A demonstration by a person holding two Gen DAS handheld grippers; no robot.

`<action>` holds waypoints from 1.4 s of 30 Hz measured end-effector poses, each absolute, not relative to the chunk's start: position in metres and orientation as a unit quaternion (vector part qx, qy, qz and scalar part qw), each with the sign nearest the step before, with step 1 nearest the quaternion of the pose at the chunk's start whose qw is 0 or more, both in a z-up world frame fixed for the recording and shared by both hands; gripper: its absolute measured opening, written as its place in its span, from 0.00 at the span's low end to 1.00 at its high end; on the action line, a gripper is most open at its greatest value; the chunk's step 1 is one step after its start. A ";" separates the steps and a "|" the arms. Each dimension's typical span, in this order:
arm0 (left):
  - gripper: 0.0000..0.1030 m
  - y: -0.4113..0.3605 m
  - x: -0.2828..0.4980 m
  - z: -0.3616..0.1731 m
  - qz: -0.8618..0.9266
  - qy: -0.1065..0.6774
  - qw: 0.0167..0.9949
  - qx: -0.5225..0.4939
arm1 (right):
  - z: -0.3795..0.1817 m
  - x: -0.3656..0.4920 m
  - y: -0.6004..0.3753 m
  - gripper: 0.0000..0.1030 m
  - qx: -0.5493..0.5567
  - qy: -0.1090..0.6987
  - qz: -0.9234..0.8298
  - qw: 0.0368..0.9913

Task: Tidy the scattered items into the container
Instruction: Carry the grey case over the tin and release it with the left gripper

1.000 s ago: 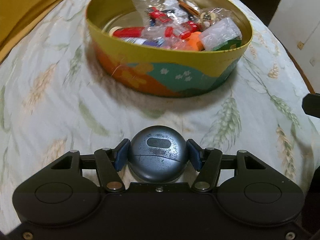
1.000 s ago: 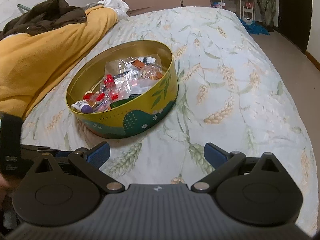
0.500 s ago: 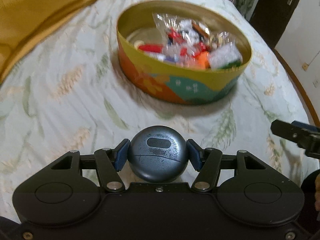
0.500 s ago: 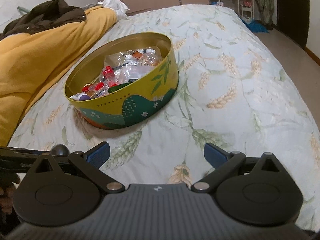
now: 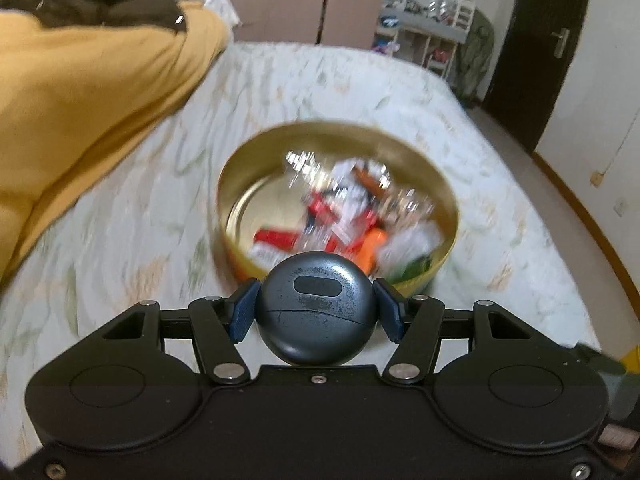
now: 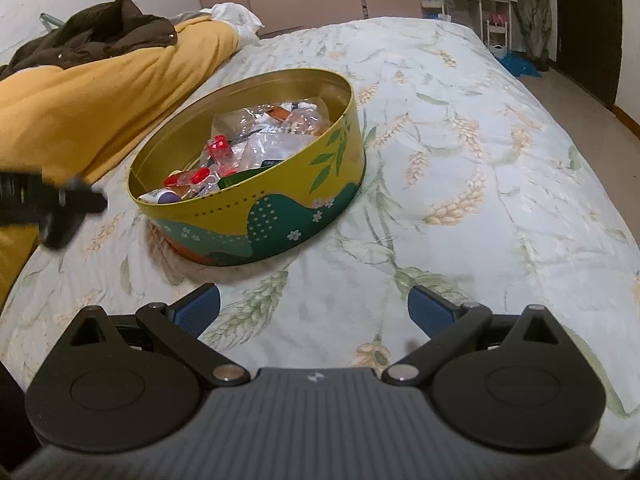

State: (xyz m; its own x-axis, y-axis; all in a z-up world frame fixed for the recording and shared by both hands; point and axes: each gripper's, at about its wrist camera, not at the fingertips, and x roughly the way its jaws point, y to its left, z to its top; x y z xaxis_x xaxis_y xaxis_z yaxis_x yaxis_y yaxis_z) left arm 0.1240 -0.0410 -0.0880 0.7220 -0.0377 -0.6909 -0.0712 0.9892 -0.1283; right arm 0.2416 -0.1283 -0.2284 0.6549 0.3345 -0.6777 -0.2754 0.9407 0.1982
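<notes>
My left gripper [image 5: 316,308] is shut on a round dark-blue case [image 5: 316,304], worn on top, and holds it in the air just before the near rim of the round yellow tin [image 5: 444,184]. The tin [image 6: 280,200] sits on the bed and holds several small packets and red and orange items [image 6: 224,152]. Its picture in the left wrist view is blurred by motion. In the right wrist view the left gripper [image 6: 52,204] shows as a dark blur to the tin's left. My right gripper [image 6: 314,312] stands open over the bedspread in front of the tin, with nothing between its fingers.
The bed has a pale leaf-patterned cover [image 6: 480,160]. A yellow blanket [image 6: 88,108] with a dark brown jacket [image 6: 100,36] on it lies along the left side. The bed's right edge drops to the floor [image 6: 580,96]; a dark door [image 5: 532,60] and a cluttered shelf [image 5: 432,20] stand beyond.
My left gripper has risen with the case and tilted, so the tin now sits lower and closer under it. The right gripper has sunk slightly and stays open.
</notes>
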 end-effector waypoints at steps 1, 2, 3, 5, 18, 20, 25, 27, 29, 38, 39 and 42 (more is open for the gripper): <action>0.57 -0.043 0.128 -0.084 0.008 0.368 0.927 -0.070 | -0.229 0.242 -0.128 1.00 0.038 0.381 0.168 0.909; 0.57 -0.044 0.132 -0.079 0.006 0.364 0.929 -0.068 | -0.229 0.242 -0.128 1.00 0.038 0.380 0.167 0.909; 0.57 -0.046 0.136 -0.076 0.006 0.359 0.931 -0.065 | -0.229 0.242 -0.128 1.00 0.039 0.378 0.167 0.910; 0.57 -0.049 0.145 -0.069 0.006 0.352 0.934 -0.063 | -0.228 0.241 -0.129 1.00 0.043 0.374 0.167 0.911; 0.57 -0.077 0.232 -0.079 0.048 0.353 0.934 -0.028 | -0.228 0.238 -0.130 1.00 0.053 0.366 0.172 0.913; 0.57 -0.079 0.244 -0.086 0.051 0.356 0.932 -0.028 | -0.229 0.239 -0.130 1.00 0.052 0.369 0.171 0.912; 0.99 -0.074 0.259 -0.101 0.061 0.359 0.930 -0.049 | -0.232 0.241 -0.127 1.00 0.048 0.376 0.169 0.910; 1.00 -0.070 0.254 -0.102 0.053 0.355 0.932 -0.051 | -0.233 0.242 -0.127 1.00 0.047 0.377 0.168 0.910; 1.00 -0.067 0.249 -0.102 0.043 0.355 0.932 -0.056 | -0.233 0.242 -0.127 1.00 0.047 0.378 0.167 0.910; 1.00 -0.053 0.211 -0.103 0.033 0.352 0.933 -0.069 | -0.232 0.242 -0.128 1.00 0.044 0.371 0.157 0.914; 1.00 -0.051 0.206 -0.104 0.033 0.351 0.933 -0.069 | -0.232 0.242 -0.128 1.00 0.045 0.371 0.155 0.915; 1.00 -0.046 0.193 -0.109 0.035 0.354 0.932 -0.070 | -0.232 0.242 -0.129 1.00 0.043 0.371 0.147 0.916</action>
